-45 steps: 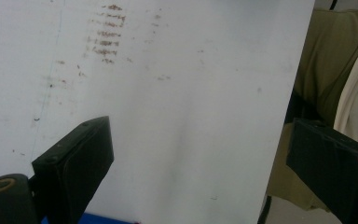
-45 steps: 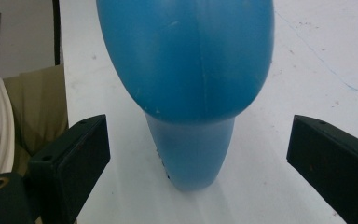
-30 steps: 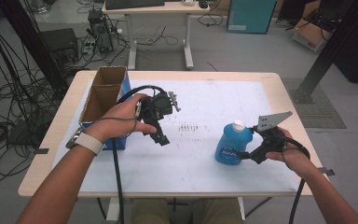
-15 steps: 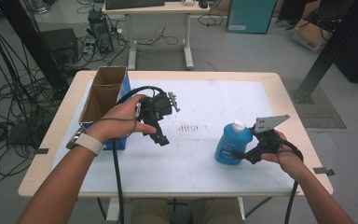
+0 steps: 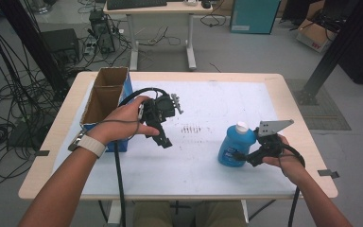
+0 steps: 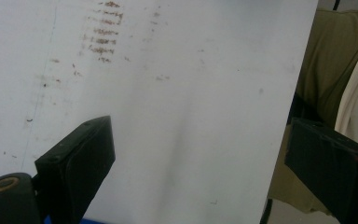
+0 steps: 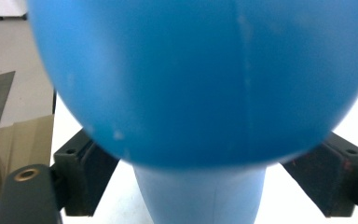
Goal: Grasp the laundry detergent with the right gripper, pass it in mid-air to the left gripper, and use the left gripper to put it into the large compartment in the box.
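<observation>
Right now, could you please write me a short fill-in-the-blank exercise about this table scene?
1. The bottle in front of the right gripper is ____ in colour.
2. Its cap is ____.
3. The open cardboard box stands at the table's ____ side in the high view.

Missing words: blue; white; left

One blue plastic bottle (image 5: 235, 147) with a white cap stands on the tabletop (image 5: 208, 165). One open cardboard box (image 5: 105, 97) sits at its left edge. Two claws are at work: the left claw (image 5: 164, 140) and the right claw (image 5: 242, 156), each held in one hand, so two hands. One patch of brownish marks (image 5: 191, 128) stains the white surface.
</observation>
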The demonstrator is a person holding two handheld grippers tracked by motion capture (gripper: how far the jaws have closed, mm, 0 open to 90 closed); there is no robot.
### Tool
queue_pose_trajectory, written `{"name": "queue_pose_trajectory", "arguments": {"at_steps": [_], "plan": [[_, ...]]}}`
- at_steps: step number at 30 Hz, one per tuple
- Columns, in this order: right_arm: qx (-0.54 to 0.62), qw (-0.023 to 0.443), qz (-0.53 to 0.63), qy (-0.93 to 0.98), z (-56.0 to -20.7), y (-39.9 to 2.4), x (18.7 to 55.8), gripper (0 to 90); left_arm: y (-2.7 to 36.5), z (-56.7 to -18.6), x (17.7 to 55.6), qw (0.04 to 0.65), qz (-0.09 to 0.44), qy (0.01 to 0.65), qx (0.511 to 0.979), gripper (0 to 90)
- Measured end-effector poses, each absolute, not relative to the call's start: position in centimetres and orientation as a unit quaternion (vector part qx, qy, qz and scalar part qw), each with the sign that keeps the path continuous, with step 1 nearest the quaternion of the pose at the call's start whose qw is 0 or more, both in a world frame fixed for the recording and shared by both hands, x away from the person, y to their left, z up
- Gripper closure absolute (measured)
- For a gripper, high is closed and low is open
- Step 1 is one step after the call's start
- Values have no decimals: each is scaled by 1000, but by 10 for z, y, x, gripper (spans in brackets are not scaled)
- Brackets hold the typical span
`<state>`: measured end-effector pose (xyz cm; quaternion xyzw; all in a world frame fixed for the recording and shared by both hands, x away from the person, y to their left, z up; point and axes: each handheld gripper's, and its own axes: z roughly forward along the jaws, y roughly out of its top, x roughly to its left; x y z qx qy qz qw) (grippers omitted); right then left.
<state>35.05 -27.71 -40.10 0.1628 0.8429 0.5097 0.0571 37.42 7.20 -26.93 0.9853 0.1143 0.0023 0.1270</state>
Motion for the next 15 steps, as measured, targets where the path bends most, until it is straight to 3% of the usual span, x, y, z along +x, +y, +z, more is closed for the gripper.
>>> {"name": "queue_pose_trajectory", "arguments": {"at_steps": [15], "plan": [[166, 59, 527, 831, -409, -276, 348, 232, 72, -271, 376, 124, 0, 115, 986, 89]]}}
